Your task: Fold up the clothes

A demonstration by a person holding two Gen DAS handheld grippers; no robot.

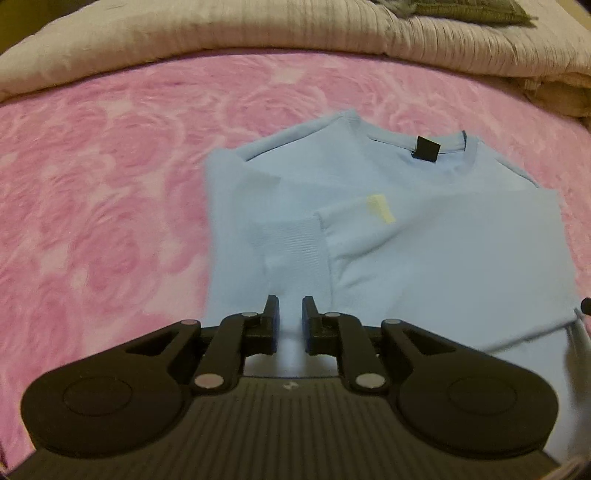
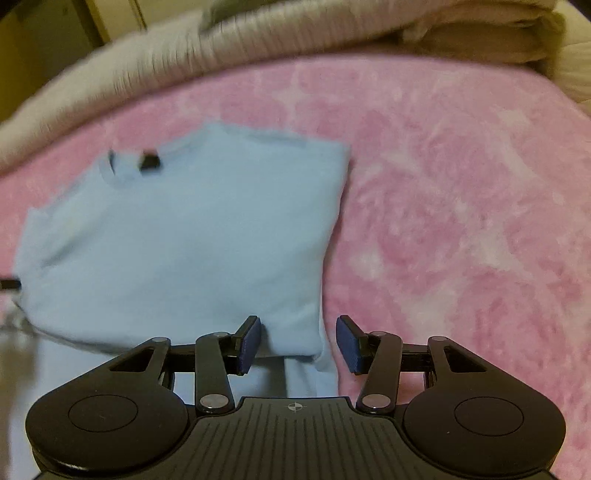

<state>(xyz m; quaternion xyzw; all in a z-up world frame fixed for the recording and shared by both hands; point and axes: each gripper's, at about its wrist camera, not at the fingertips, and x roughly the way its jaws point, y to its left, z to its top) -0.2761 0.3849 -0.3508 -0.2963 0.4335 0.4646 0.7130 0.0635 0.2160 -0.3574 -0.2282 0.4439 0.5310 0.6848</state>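
A light blue sweatshirt [image 1: 424,251] lies on the pink bed cover, its sides folded in and its black neck tag [image 1: 426,147] at the far end. One ribbed cuff [image 1: 291,236] rests across its middle, beside a small yellow label [image 1: 380,208]. My left gripper [image 1: 290,306] hovers over the near left part of the sweatshirt, just in front of that cuff. Its jaws stand a narrow gap apart with no fabric pinched. In the right wrist view, which is blurred, the sweatshirt [image 2: 184,229] fills the left side. My right gripper [image 2: 299,328] stands open over its near right corner, gripping nothing.
The pink rose-patterned blanket [image 1: 92,203] spreads to the left of the sweatshirt and, in the right wrist view, to the right as the blanket [image 2: 461,221]. A beige ribbed quilt [image 1: 258,26] is bunched along the far edge, with a dark green garment [image 1: 461,11] on top.
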